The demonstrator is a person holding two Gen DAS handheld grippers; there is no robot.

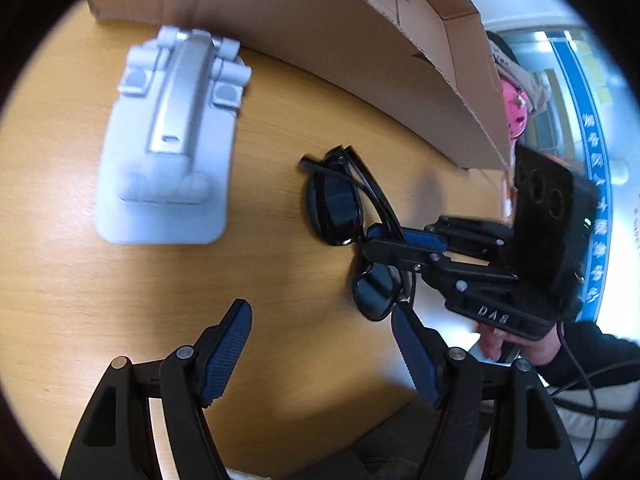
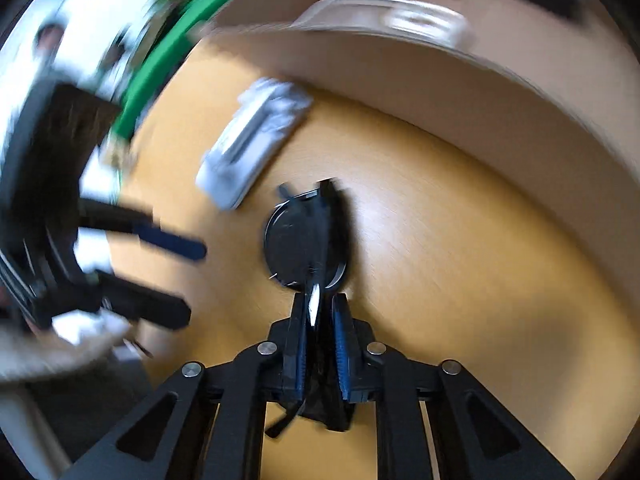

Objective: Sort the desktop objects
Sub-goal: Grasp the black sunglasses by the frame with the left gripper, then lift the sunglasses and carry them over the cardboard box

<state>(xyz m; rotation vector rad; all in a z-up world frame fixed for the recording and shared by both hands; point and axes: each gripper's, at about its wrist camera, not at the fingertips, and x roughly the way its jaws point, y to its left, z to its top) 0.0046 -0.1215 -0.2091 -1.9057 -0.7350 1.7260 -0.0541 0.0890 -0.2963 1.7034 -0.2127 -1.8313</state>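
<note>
We had the right gripper (image 2: 320, 312) clamped on the sunglasses (image 1: 344, 208) mid-bench, the left gripper (image 1: 320, 344) wide and empty. We feared the thin frame twisting loose, or snagging the cardboard box (image 1: 360, 48).

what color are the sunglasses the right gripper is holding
Black, frame and lenses; clearest in the left wrist view.

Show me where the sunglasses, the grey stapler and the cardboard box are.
sunglasses (image 1: 334, 208): left wrist view, on the upper dark lens.
grey stapler (image 1: 168, 140): left wrist view, on its silver top bar.
cardboard box (image 1: 320, 36): left wrist view, on its side wall.
</note>
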